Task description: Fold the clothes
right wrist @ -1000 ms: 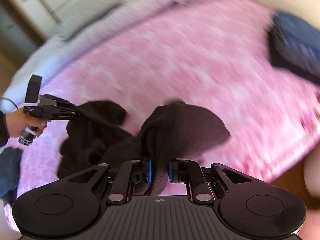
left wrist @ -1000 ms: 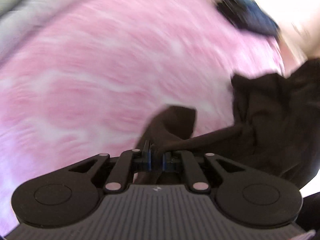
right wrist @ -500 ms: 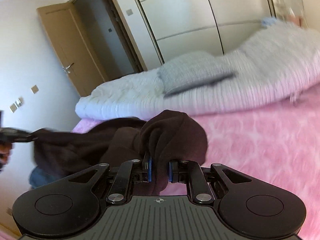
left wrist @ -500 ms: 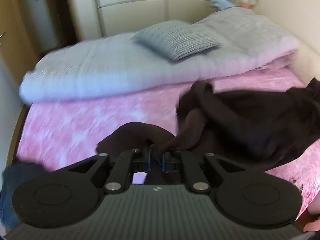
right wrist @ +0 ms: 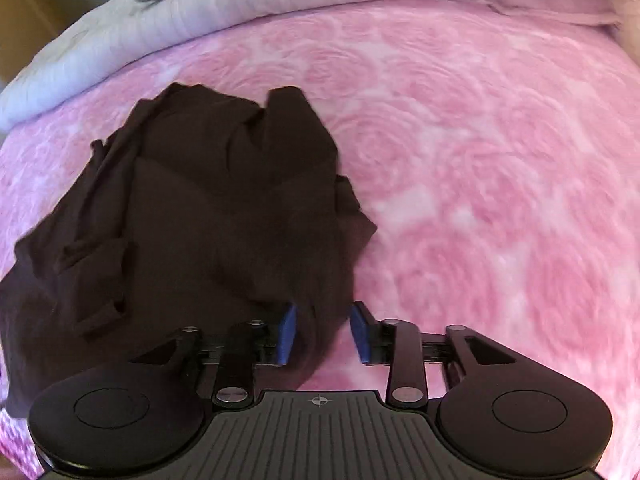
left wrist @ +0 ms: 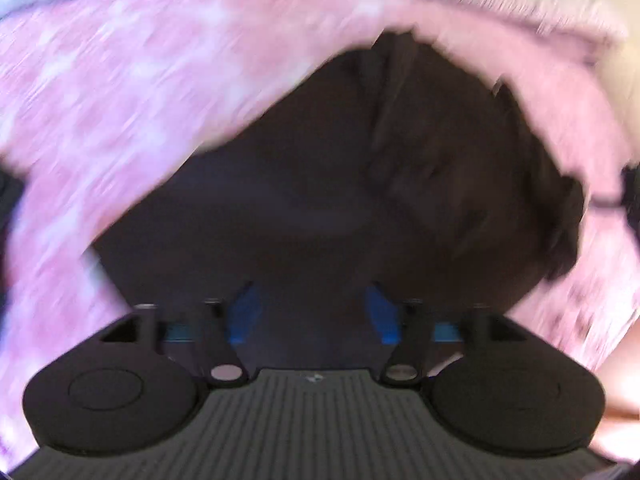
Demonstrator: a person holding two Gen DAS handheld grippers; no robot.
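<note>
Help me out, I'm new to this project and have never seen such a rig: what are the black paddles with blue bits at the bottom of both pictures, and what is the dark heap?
Each picture comes from a camera on a hand-held gripper, looking forward along its two fingers. The paddles are the gripper bodies; the blue bits are finger pads.

In the left wrist view, blurred, the left gripper is opening over a dark brown garment.

In the right wrist view, the right gripper is opening too, with an edge of that garment between its pads, no longer pinched.

The garment lies crumpled on a pink bedspread, beside a folded pale quilt.
</note>
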